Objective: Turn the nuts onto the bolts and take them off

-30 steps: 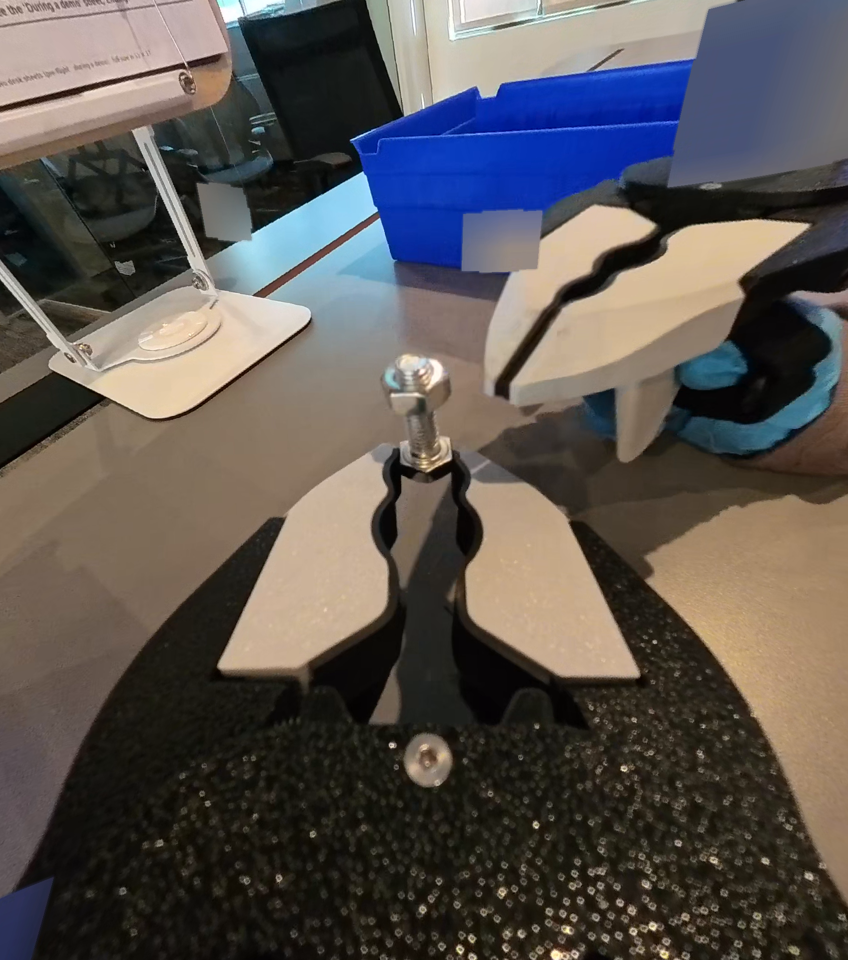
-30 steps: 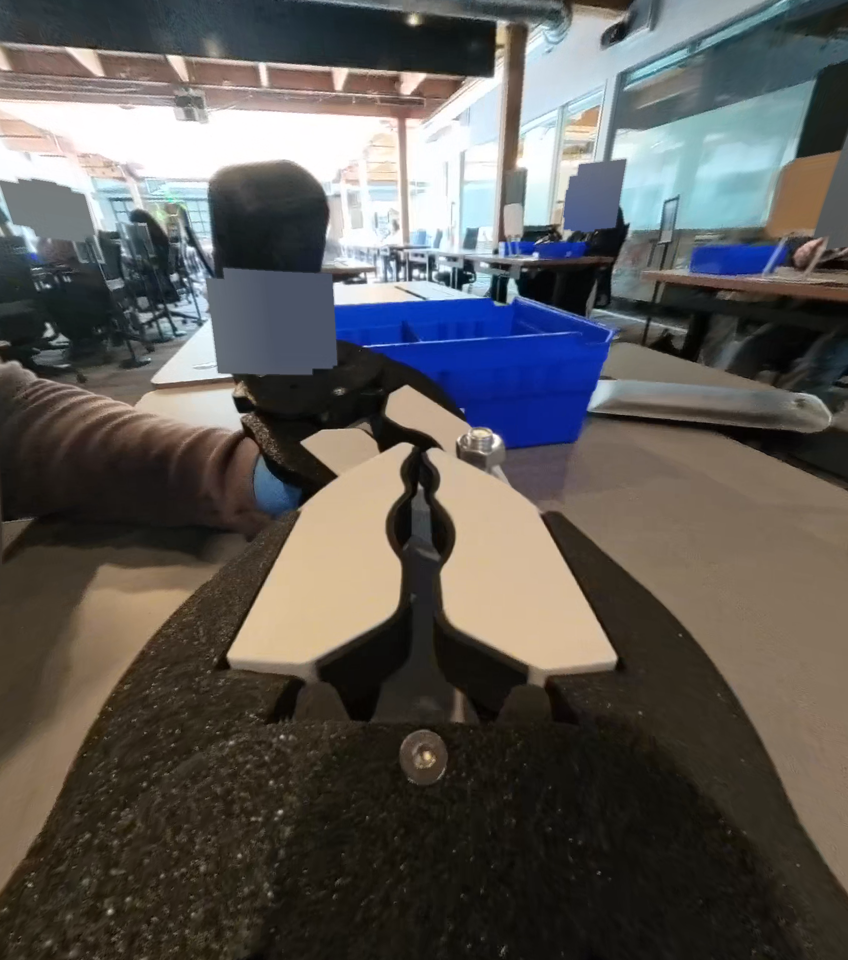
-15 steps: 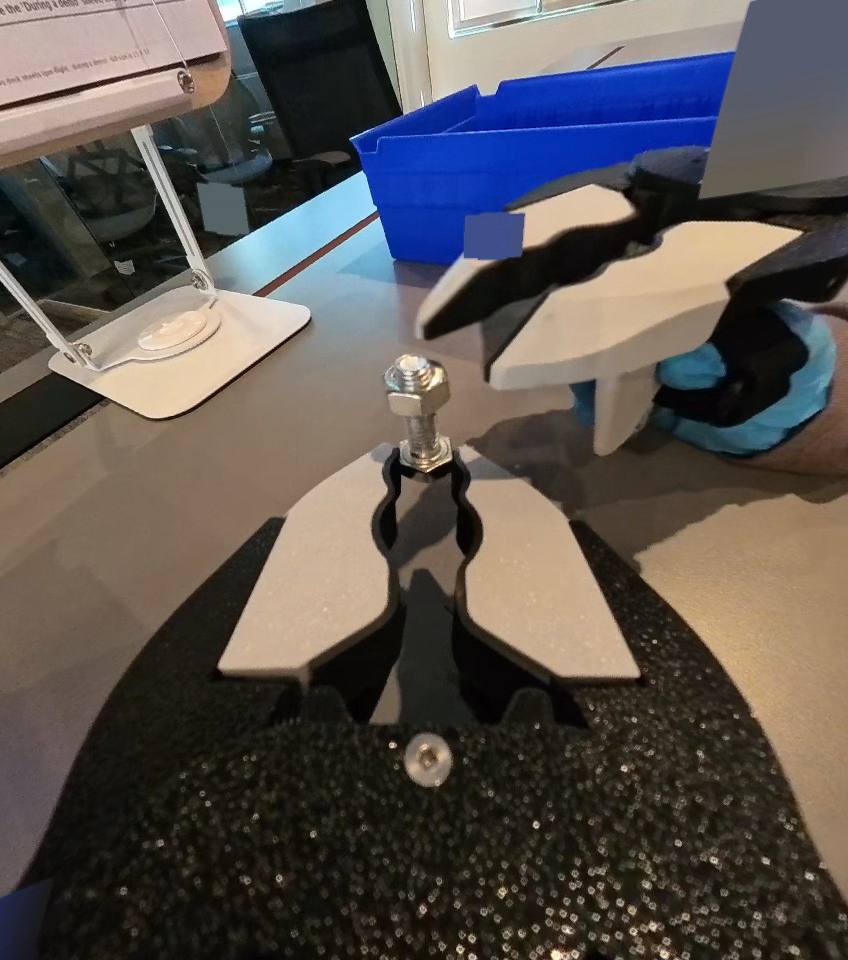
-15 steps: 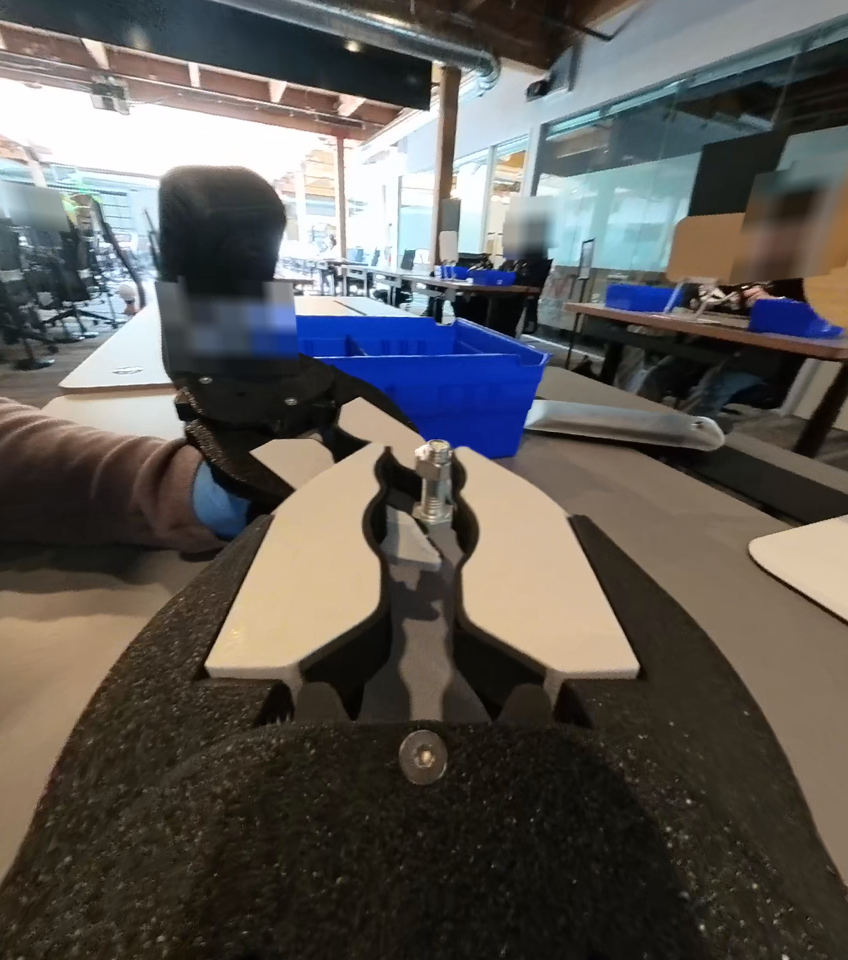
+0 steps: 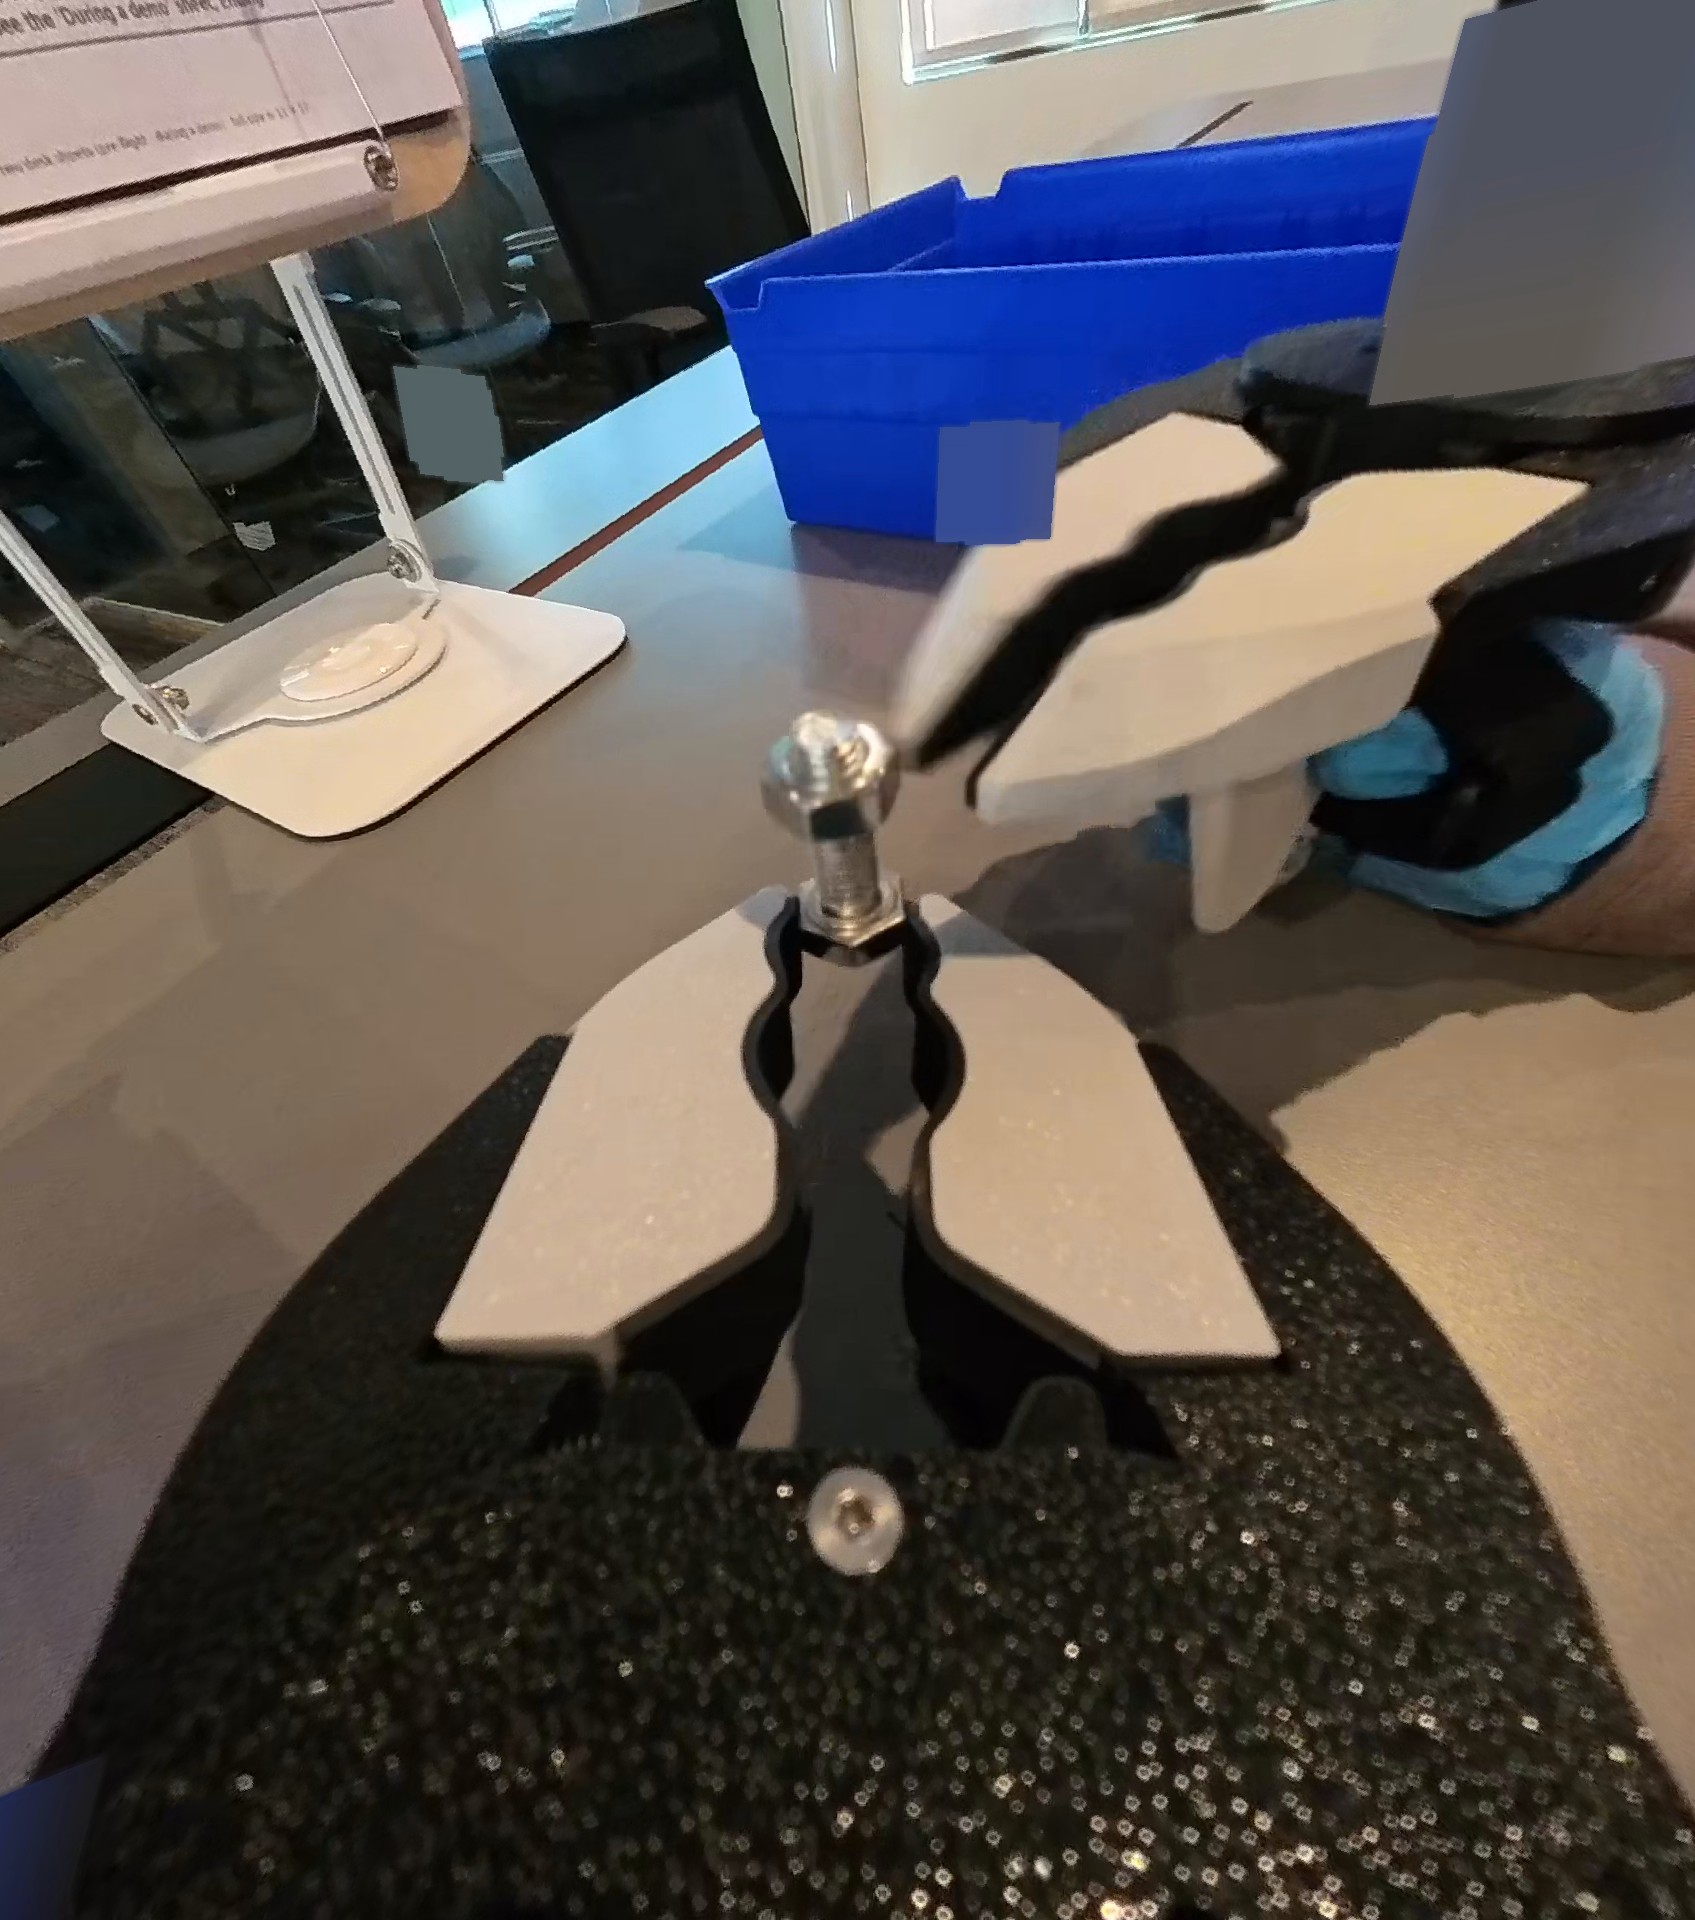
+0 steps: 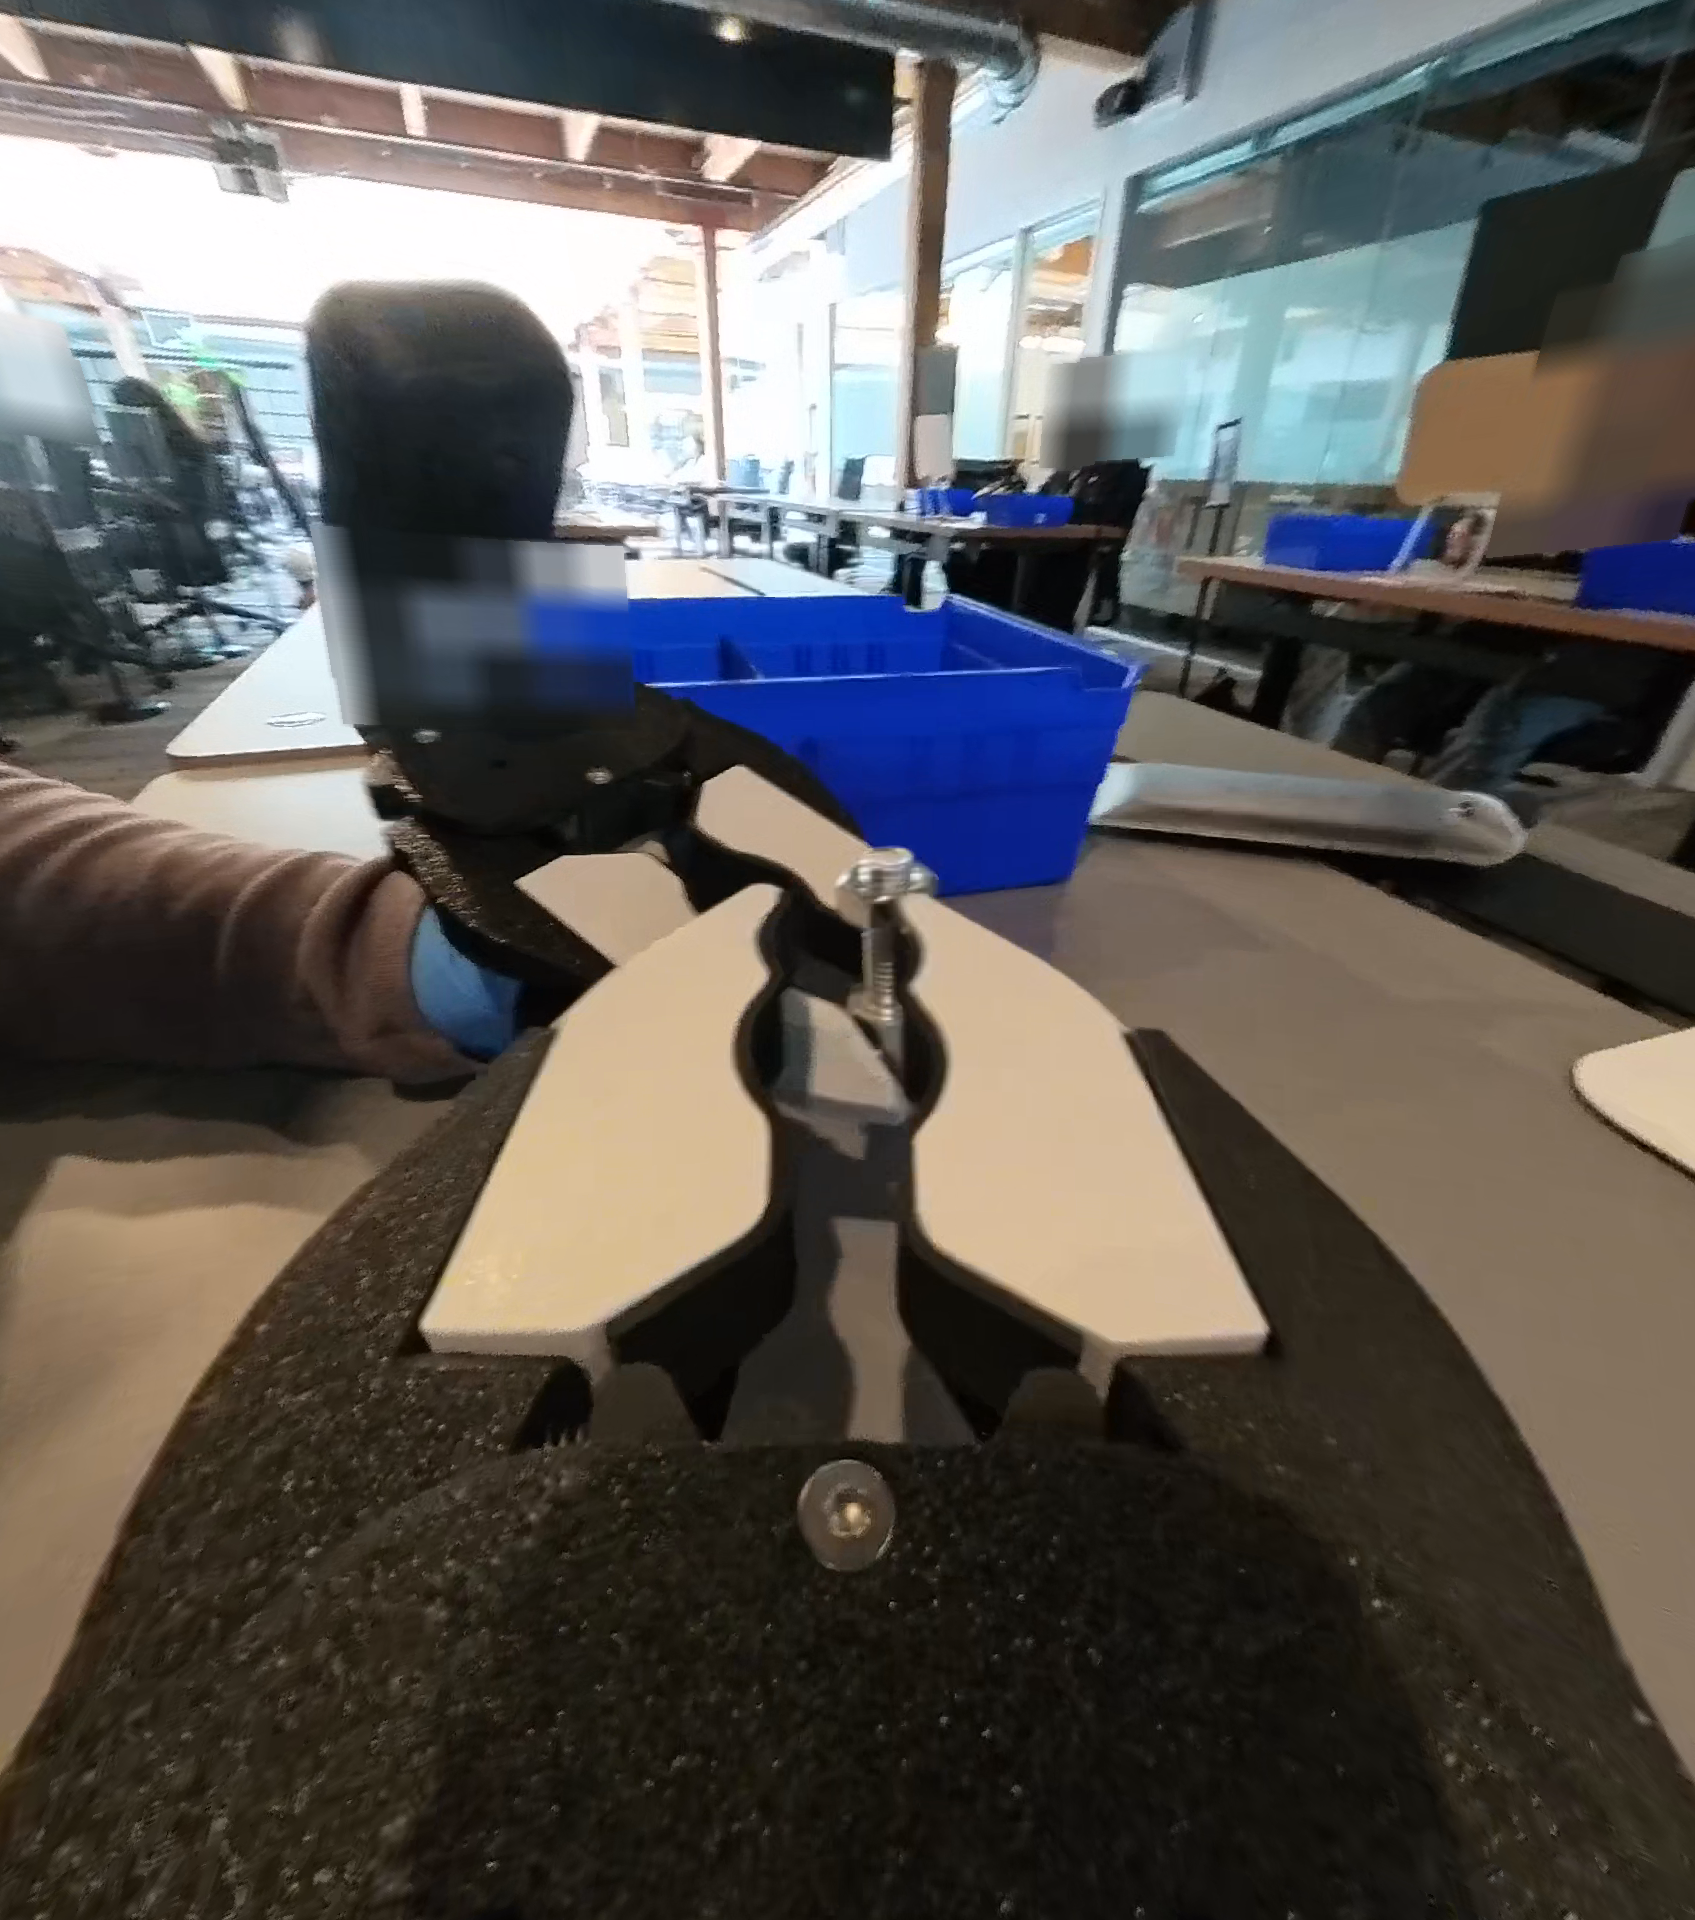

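Observation:
A silver bolt [image 5: 841, 868] stands upright with a hex nut [image 5: 829, 767] near its top end. My left gripper [image 5: 848, 920] is shut on the bolt's lower hex end at the fingertips. My right gripper [image 5: 926, 722] comes in from the right at nut height; its jaws are a little apart and its tips reach the nut's right side. In the right wrist view, the bolt [image 6: 879, 956] shows in the gap between the right gripper's [image 6: 851, 912] fingers, with the nut [image 6: 884, 875] just past the tips. The left gripper's black body [image 6: 510, 790] is behind.
A blue bin [image 5: 1082, 343] stands at the back of the grey table [image 5: 199, 1039]; it also shows in the right wrist view [image 6: 926, 748]. A sign stand with a white base [image 5: 375, 738] is at the left. A flat silver piece [image 6: 1290, 810] lies beside the bin. The tips of one gripper are about 4 cm away from the tips of the other.
My right gripper went from shut to open and moved left to the nut. My left gripper has kept hold of the bolt in the same place.

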Tool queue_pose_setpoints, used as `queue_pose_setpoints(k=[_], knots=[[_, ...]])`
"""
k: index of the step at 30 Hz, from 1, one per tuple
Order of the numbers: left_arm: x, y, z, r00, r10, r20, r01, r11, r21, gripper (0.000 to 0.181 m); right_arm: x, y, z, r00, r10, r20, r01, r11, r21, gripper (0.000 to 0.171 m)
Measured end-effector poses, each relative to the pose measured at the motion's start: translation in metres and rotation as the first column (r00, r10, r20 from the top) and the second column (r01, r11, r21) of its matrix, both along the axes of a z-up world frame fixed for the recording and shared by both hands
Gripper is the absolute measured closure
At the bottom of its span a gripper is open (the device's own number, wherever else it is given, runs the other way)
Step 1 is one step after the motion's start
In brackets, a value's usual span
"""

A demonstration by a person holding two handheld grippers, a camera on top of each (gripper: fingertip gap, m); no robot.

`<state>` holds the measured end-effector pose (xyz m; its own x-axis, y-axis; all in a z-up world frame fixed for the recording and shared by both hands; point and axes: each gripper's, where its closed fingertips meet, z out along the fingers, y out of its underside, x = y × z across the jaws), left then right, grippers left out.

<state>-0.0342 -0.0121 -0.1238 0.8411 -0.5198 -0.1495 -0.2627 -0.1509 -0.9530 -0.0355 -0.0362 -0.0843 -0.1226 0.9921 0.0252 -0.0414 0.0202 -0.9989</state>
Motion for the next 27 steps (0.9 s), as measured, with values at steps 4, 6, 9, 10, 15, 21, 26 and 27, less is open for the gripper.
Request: queue_pose_setpoints(k=[4, 6, 9, 10, 15, 21, 26, 27], knots=[[0.001, 0.0, -0.001, 1.0, -0.002, -0.003, 0.002, 1.0, -0.004, 0.163, 0.005, 0.0, 0.005, 0.999, -0.001, -0.032, 0.001, 1.0, -0.001, 0.157], [0.001, 0.0, -0.001, 1.0, -0.003, -0.005, 0.003, 1.0, -0.004, 0.163, 0.002, 0.006, 0.004, 0.999, -0.033, -0.034, 0.033, 0.999, 0.003, 0.146], [0.0, 0.0, 0.0, 1.0, -0.002, 0.0, 0.002, 1.0, -0.004, 0.163, -0.002, 0.002, -0.002, 1.0, 0.005, 0.01, -0.005, 1.0, -0.027, 0.147], [0.0, 0.0, 0.0, 1.0, -0.001, 0.003, 0.001, 1.0, -0.002, 0.163, 0.001, -0.003, -0.001, 0.999, 0.039, 0.012, -0.038, 0.998, -0.046, 0.153], [0.001, 0.0, -0.001, 1.0, -0.003, -0.005, 0.003, 1.0, -0.006, 0.163, 0.003, 0.006, 0.005, 0.999, -0.028, -0.035, 0.027, 1.0, -0.009, 0.147], [0.0, 0.0, 0.0, 1.0, -0.001, 0.004, 0.001, 1.0, -0.002, 0.163, 0.003, -0.008, 0.0, 0.998, 0.069, 0.013, -0.068, 0.997, -0.035, 0.171], [0.001, 0.0, -0.001, 1.0, -0.003, -0.008, 0.003, 1.0, -0.004, 0.163, 0.002, 0.008, 0.005, 0.998, -0.048, -0.04, 0.048, 0.999, 0.005, 0.143], [0.001, 0.0, -0.001, 1.0, -0.003, -0.007, 0.003, 1.0, -0.003, 0.163, -0.001, 0.011, 0.003, 0.997, -0.065, -0.033, 0.066, 0.998, 0.011, 0.138]])
